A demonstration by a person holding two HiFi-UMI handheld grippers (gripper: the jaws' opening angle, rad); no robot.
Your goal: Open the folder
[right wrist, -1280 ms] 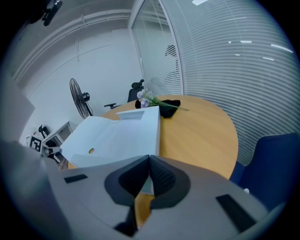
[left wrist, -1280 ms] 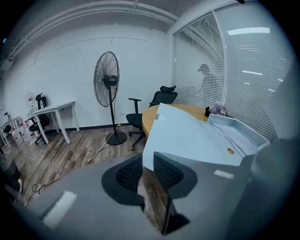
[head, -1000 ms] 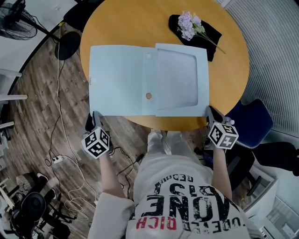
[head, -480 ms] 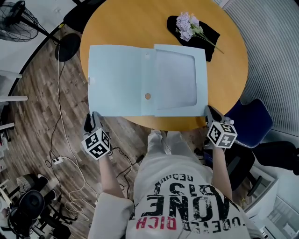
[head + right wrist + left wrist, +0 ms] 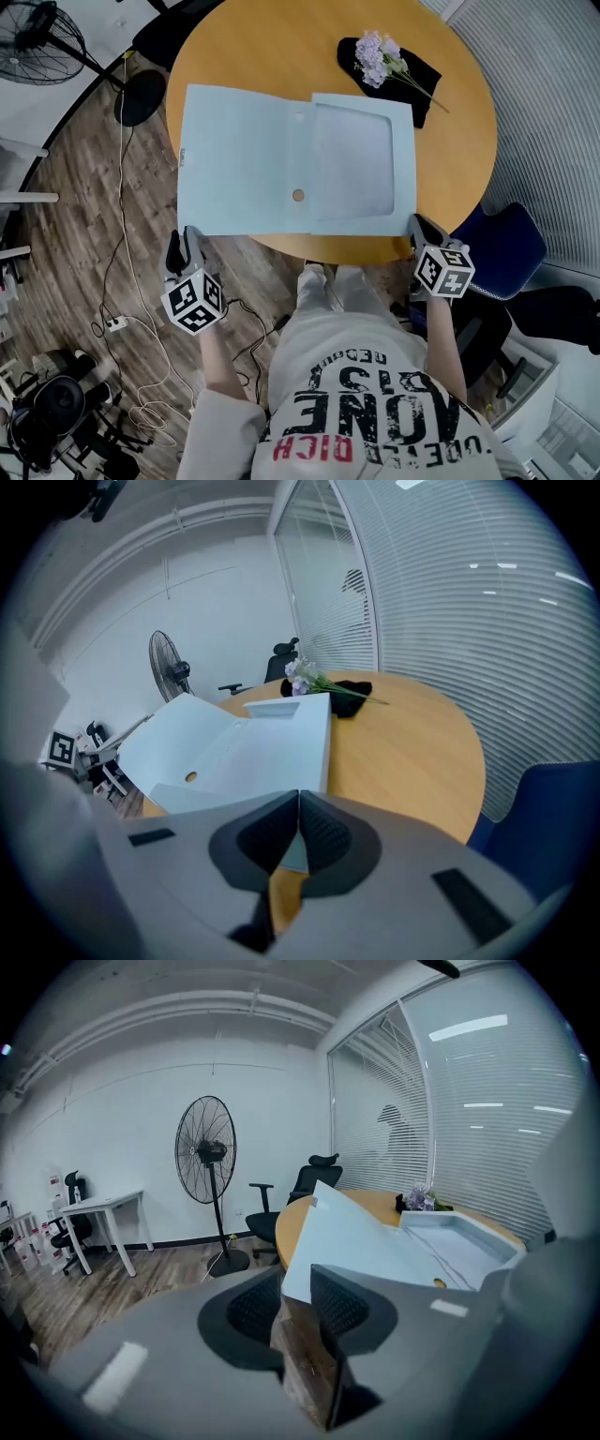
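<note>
R tongs (image 5: 298, 801) clamp folder (image 5: 234, 744) corner; tilted down.

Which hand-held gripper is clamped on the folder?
The right hand-held gripper: its jaws pinch the folder at its right corner. On the left hand-held gripper the jaws have just been opening and stand apart, the folder's left corner between them unpinched.

There are two tongs, the left tongs (image 5: 184, 242) and the right tongs (image 5: 418, 225). Past them: one bench (image 5: 459, 150), one folder (image 5: 253, 159), one flower bunch (image 5: 378, 54), one black cloth (image 5: 417, 73), one fan (image 5: 39, 39).
</note>
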